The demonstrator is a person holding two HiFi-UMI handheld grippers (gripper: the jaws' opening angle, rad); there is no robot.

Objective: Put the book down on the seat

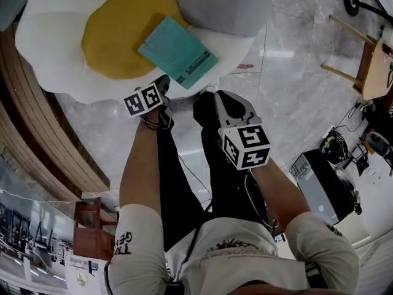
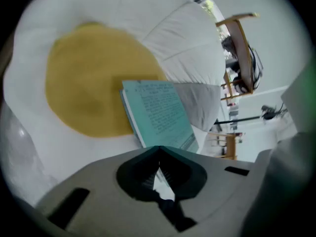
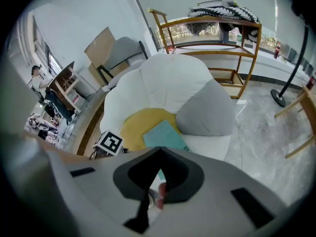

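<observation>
A teal book (image 1: pixel 178 52) lies flat on the egg-shaped seat (image 1: pixel 52 39), half on its yellow middle and half on the white rim. In the left gripper view the book (image 2: pixel 158 112) sits just beyond the jaws, with nothing holding it. My left gripper (image 1: pixel 163 83) hovers at the seat's near edge, just short of the book, jaws shut and empty (image 2: pixel 159 151). My right gripper (image 1: pixel 226 98) hangs further back over the floor, to the right of the left one, also shut with nothing in it (image 3: pixel 159 151). The right gripper view shows the book (image 3: pixel 163 134) on the seat.
A grey cushion (image 1: pixel 224 5) rests on the seat beside the book. A wooden chair (image 1: pixel 359 51) and a black box (image 1: pixel 319 186) stand to the right on the marble floor. A curved wooden step (image 1: pixel 37 134) runs along the left. A wooden shelf (image 3: pixel 212 38) stands behind the seat.
</observation>
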